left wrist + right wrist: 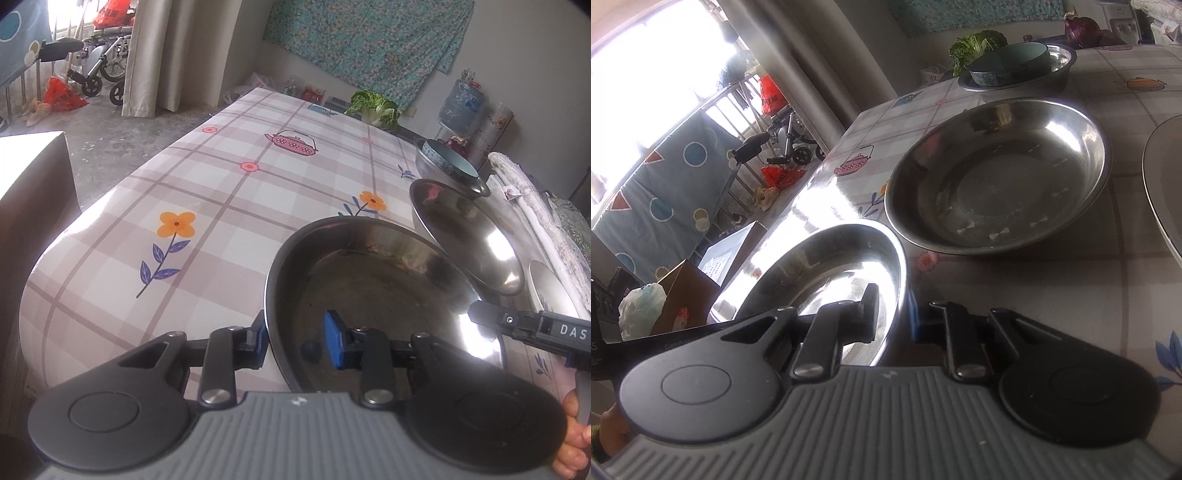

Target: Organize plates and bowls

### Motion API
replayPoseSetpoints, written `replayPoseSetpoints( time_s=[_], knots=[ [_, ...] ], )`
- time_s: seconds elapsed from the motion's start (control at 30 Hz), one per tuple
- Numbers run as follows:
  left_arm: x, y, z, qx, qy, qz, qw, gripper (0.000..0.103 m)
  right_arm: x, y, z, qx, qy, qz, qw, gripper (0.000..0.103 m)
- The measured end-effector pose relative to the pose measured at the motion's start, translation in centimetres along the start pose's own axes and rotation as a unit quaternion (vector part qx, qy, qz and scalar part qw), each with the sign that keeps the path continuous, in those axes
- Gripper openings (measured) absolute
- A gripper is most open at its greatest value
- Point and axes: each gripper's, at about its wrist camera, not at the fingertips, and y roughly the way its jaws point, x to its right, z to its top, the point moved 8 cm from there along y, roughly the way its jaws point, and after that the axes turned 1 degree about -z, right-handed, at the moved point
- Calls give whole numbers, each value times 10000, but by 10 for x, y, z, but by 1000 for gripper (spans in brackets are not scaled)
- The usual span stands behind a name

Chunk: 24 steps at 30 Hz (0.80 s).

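A shallow steel dish (369,288) (827,266) lies nearest on the plaid-covered table (221,192). My left gripper (295,341) straddles the dish's near rim, one blue pad outside and one against the inner wall, shut on it. My right gripper (899,317) (476,314) is shut on the dish's opposite rim. Just behind sits a second, wider steel dish (469,236) (997,177). Farther back a teal bowl (448,158) (1008,66) rests inside a steel basin (480,188) (1060,62). A white plate (550,291) (1163,184) shows partly at the right.
A leafy cabbage (373,107) (979,42) and a purple onion (1084,31) lie at the table's far end, beside a water jug (461,103). The table's left edge drops to the floor, where a cardboard box (683,295) stands. Bare cloth stretches left of the dishes.
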Motion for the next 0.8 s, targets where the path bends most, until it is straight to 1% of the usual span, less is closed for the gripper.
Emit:
replayPoseSetpoints(
  time_s=[0.23,0.3,0.5,0.8],
  knots=[
    [1,2,0,-23,75,58,10000,33,3,-1,-2,1,96,53,9999,16],
    [2,4,1,-42,71,56,9999,35,2,0,-3,-3,120,73,9999,17],
    [1,9,7,-19,-12,62,10000,36,6,4,-8,-108,325,134,9993,17],
    [3,12,10,17,10,125,9999,40,8,6,-7,-115,407,144,9990,17]
  ],
)
